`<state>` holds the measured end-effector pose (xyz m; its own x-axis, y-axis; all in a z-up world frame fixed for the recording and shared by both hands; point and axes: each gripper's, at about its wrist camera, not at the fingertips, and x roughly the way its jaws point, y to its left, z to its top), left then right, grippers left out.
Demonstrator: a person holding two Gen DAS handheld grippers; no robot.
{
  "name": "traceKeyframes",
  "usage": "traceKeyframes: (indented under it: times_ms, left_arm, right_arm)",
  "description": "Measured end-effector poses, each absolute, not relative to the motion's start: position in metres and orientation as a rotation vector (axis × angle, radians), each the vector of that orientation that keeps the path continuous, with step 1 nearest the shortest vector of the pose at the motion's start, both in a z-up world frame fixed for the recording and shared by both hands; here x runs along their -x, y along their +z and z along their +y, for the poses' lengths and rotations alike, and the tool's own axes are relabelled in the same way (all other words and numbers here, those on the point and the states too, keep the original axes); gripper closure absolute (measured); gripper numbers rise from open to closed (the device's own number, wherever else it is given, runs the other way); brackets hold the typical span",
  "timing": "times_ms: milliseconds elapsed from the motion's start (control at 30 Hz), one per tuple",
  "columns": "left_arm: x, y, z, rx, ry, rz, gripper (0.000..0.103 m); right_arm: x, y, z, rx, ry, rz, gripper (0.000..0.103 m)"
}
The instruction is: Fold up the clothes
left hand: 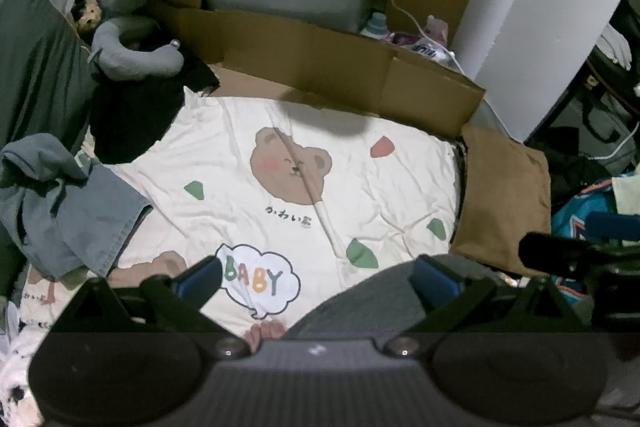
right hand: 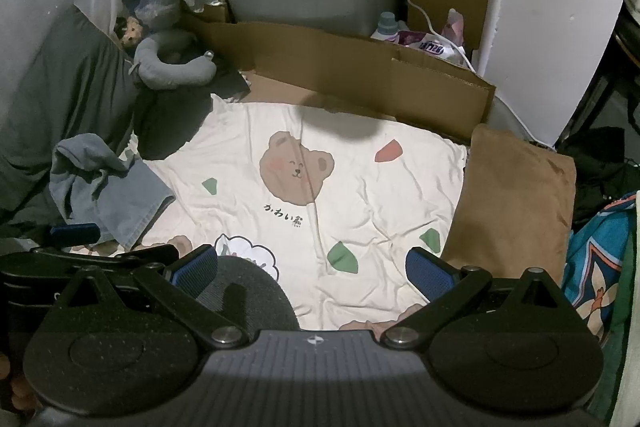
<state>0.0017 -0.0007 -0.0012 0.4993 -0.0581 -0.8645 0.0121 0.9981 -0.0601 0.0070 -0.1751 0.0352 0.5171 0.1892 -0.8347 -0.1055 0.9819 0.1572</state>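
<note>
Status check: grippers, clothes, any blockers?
Left gripper open, empty. Right gripper open, empty. Blue-grey garment crumpled at left edge of bear-print sheet, untouched. Brown cushion on right; cardboard behind.

The left gripper sits along the bottom of the left wrist view with its 2 blue-padded fingers spread wide apart, holding nothing. The person's toes show at the bottom centre of that frame, and a grey-clad knee rises beside them towards the right finger. The right gripper fills the bottom of the right wrist view, its 2 fingers also spread wide and empty. The left gripper's black linkage reaches in from the left edge of the right wrist view, just beside the right gripper; the right gripper's frame shows likewise at the right edge of the left wrist view.
</note>
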Motion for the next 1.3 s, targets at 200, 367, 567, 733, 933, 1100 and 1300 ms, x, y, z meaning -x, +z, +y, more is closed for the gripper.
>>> traceKeyframes:
  times_ms: [200, 367, 567, 733, 933, 1100, 1300]
  left_arm:
    - [-0.004, -0.003, -0.002, 0.048, -0.045, 1.05, 0.0]
    - [0.0, -0.004, -0.003, 0.05, -0.046, 1.042, 0.0]
    - [-0.001, -0.005, -0.002, 0.072, -0.051, 1.045, 0.0]
    - [-0.002, -0.003, 0.0, 0.076, -0.051, 1.049, 0.0]
    - [-0.004, -0.001, 0.004, 0.064, -0.041, 1.047, 0.0]
    - [-0.004, 0.001, 0.009, 0.069, -0.034, 1.049, 0.0]
    - [-0.004, 0.004, 0.019, 0.074, -0.025, 1.044, 0.0]
  right_arm:
    - [-0.007, 0.034, -0.173, -0.097, 0.182, 1.002, 0.0]
    - [-0.007, 0.036, -0.175, -0.099, 0.178, 1.0, 0.0]
    - [-0.006, 0.034, -0.174, -0.102, 0.163, 1.001, 0.0]
    - [-0.009, 0.034, -0.175, -0.099, 0.165, 1.014, 0.0]
    - [-0.008, 0.035, -0.175, -0.114, 0.163, 1.001, 0.0]
    - [-0.007, 0.036, -0.175, -0.109, 0.157, 0.996, 0.0]
    - [-0.004, 0.036, -0.176, -0.111, 0.151, 0.98, 0.0]
